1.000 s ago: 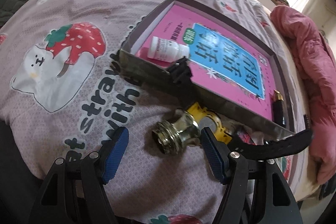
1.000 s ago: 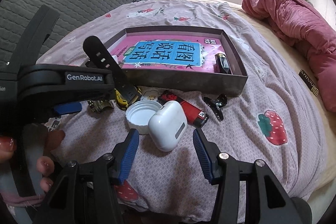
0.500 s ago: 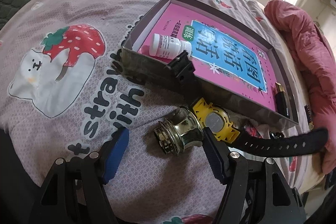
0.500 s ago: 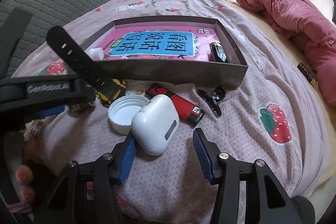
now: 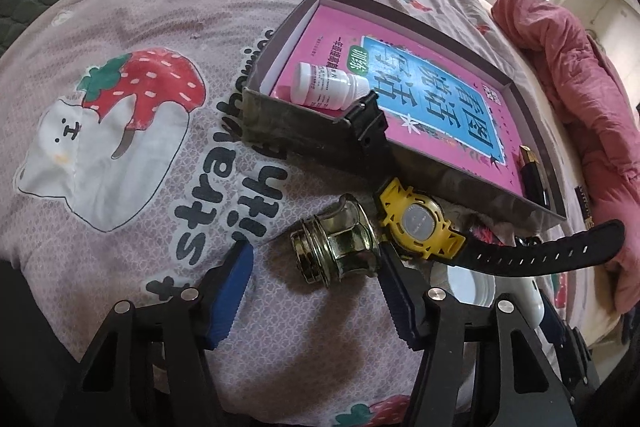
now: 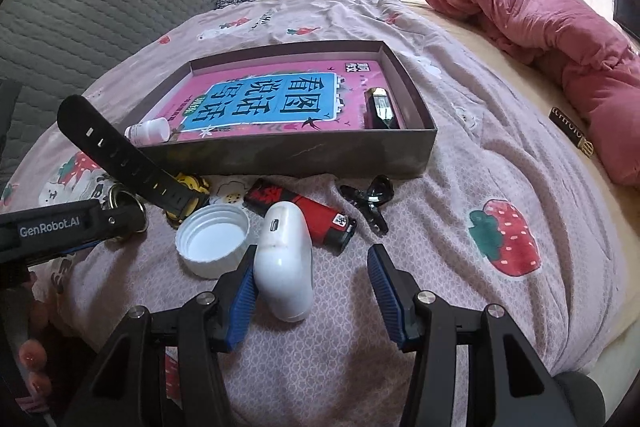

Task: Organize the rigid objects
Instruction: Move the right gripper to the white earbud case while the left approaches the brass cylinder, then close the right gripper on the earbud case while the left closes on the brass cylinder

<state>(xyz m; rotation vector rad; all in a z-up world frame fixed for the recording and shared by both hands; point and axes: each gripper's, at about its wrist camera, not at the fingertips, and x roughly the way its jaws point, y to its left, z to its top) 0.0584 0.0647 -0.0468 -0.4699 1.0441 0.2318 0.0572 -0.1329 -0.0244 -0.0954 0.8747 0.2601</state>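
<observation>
On the bed (image 5: pixel 120 7), in front of the near wall of the box (image 5: pixel 304 139), we are at the grasping step on both sides. The left hand-held gripper (image 5: pixel 316 275) has just been closing around the brass fitting (image 5: pixel 340 247); its right pad touches the fitting, the left pad is apart, so nothing is pinched yet. The right hand-held gripper (image 6: pixel 312 279) stands spread around the white case (image 6: pixel 284 259), which leans on its left pad. Next, we judge, each must close fully, then lift over the wall into the box.
</observation>
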